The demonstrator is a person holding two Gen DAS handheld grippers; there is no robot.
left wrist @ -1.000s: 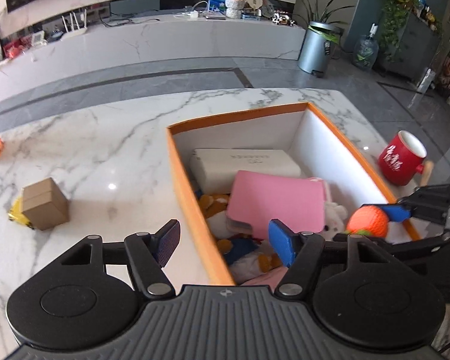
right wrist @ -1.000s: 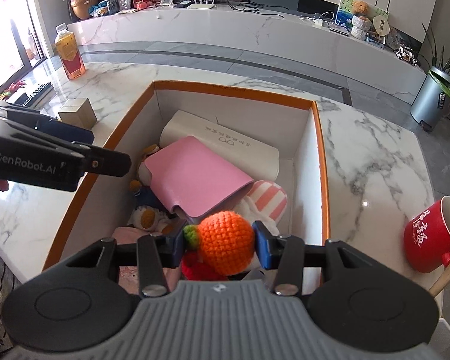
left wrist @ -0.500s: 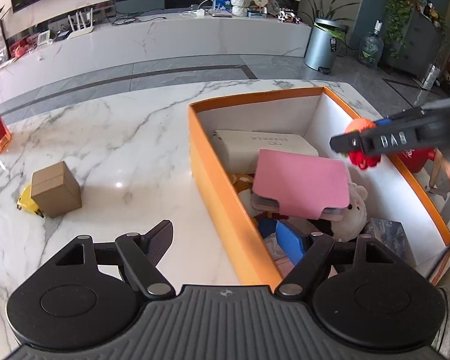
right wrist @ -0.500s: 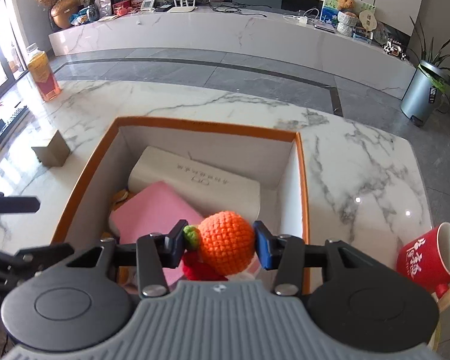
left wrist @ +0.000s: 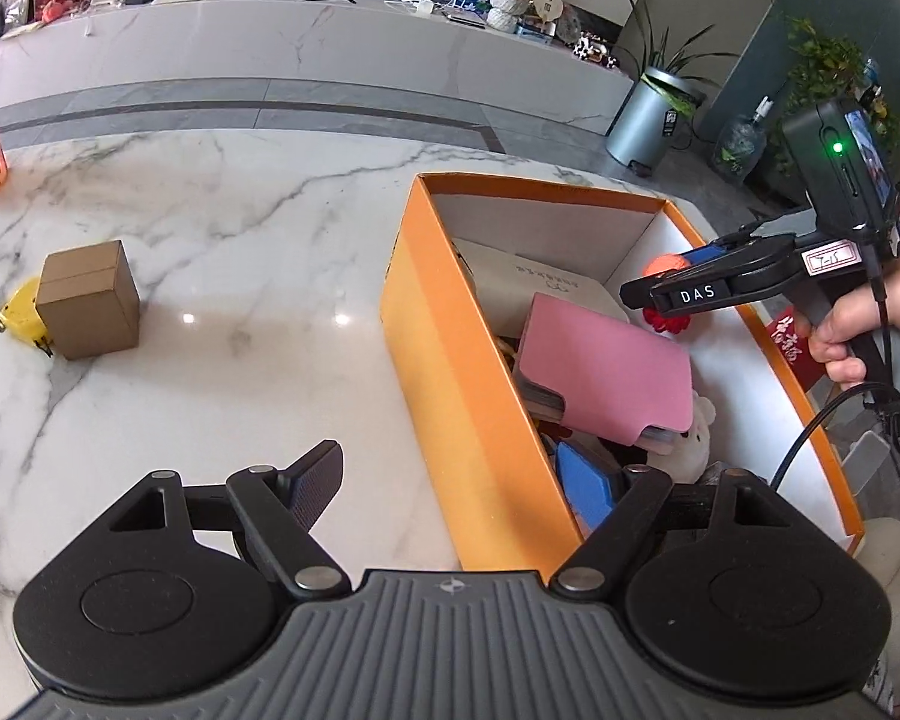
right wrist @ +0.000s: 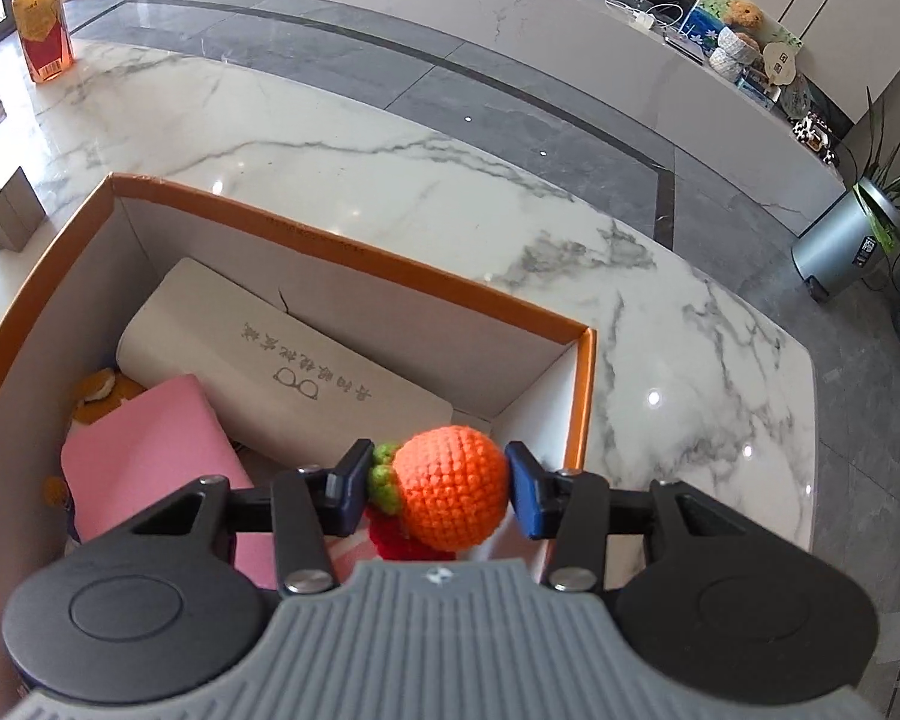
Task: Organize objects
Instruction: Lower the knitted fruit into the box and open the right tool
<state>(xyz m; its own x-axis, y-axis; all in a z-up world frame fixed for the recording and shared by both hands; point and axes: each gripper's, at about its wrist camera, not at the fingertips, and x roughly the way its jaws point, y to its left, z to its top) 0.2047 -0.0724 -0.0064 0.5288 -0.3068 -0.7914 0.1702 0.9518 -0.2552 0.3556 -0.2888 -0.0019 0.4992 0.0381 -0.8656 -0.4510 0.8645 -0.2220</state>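
My right gripper [right wrist: 441,495] is shut on an orange crocheted ball toy [right wrist: 453,498] with a green leaf and a red part below, held above the far right corner of the orange box [right wrist: 582,396]. In the left wrist view the right gripper [left wrist: 669,285] hangs over the box [left wrist: 450,360] with the orange toy [left wrist: 660,267] partly hidden. The box holds a white case [right wrist: 270,372], a pink wallet [left wrist: 606,366] and plush toys. My left gripper [left wrist: 456,489] is open and empty, astride the box's near left wall.
A small cardboard box [left wrist: 87,300] with a yellow item [left wrist: 18,312] behind it sits on the marble table at left. An orange drink bottle [right wrist: 42,30] stands far left. A red mug [left wrist: 792,348] sits right of the box, mostly hidden.
My right gripper has lifted the orange toy and carried it toward the box's far right corner. My left gripper has drawn back and to the left.
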